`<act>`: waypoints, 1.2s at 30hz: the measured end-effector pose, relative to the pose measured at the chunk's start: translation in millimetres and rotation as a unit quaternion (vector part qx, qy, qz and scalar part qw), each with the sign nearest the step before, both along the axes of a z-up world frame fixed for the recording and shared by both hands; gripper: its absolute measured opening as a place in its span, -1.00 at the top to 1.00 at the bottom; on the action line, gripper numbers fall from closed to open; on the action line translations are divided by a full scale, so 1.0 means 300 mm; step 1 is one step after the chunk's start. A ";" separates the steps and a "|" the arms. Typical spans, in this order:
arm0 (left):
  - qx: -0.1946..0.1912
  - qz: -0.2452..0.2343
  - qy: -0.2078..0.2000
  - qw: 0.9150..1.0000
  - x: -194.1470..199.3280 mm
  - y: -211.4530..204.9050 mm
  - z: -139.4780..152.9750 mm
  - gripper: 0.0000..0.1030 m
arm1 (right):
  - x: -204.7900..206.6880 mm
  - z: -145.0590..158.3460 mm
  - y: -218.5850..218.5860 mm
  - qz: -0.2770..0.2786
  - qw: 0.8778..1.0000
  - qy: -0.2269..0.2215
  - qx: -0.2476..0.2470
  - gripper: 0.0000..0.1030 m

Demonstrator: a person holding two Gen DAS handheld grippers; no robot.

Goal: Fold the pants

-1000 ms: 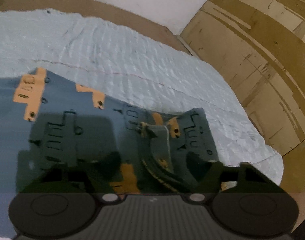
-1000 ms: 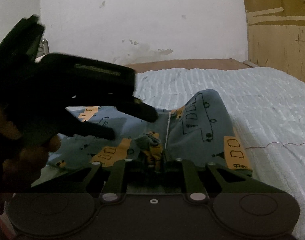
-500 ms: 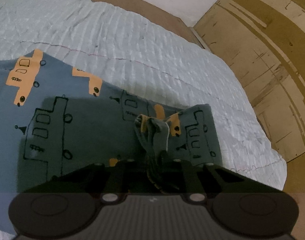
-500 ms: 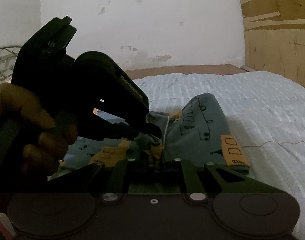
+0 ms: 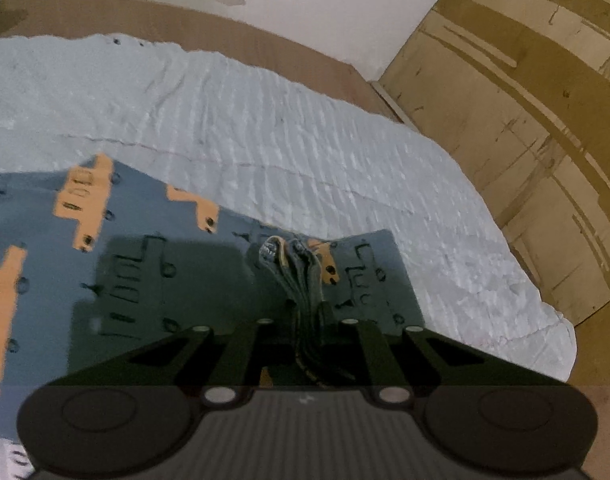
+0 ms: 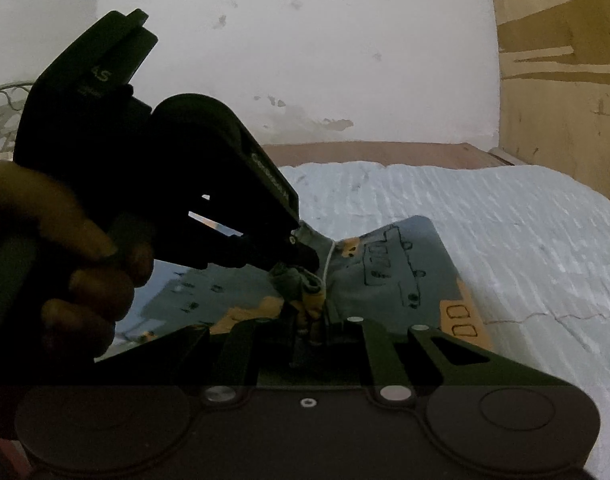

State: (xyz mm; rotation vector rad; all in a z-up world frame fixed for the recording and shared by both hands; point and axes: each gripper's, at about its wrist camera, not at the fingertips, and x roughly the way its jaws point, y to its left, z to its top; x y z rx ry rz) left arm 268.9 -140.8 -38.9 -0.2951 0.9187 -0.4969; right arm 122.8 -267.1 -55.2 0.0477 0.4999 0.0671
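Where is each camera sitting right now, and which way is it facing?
Left wrist: on the left gripper, looking steeply down at the pants on the blue bedspread; only its own fingers show.
Right wrist: on the right gripper, looking lower across the bed toward the white wall; the person's hand on the left gripper shows.
Shared: both see the bunched pants fabric each gripper pinches.
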 end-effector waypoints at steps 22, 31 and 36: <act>0.028 0.022 -0.030 0.999 0.013 0.275 0.034 0.83 | 0.088 0.020 0.235 0.079 0.997 0.010 -0.006 0.74; 0.027 0.039 -0.010 0.999 0.016 0.361 -0.034 0.82 | 0.140 -0.021 0.301 0.122 0.991 0.044 -0.028 0.73; 0.024 0.040 -0.003 0.999 0.016 0.377 -0.060 0.81 | 0.165 -0.033 0.297 0.124 0.990 0.054 -0.027 0.43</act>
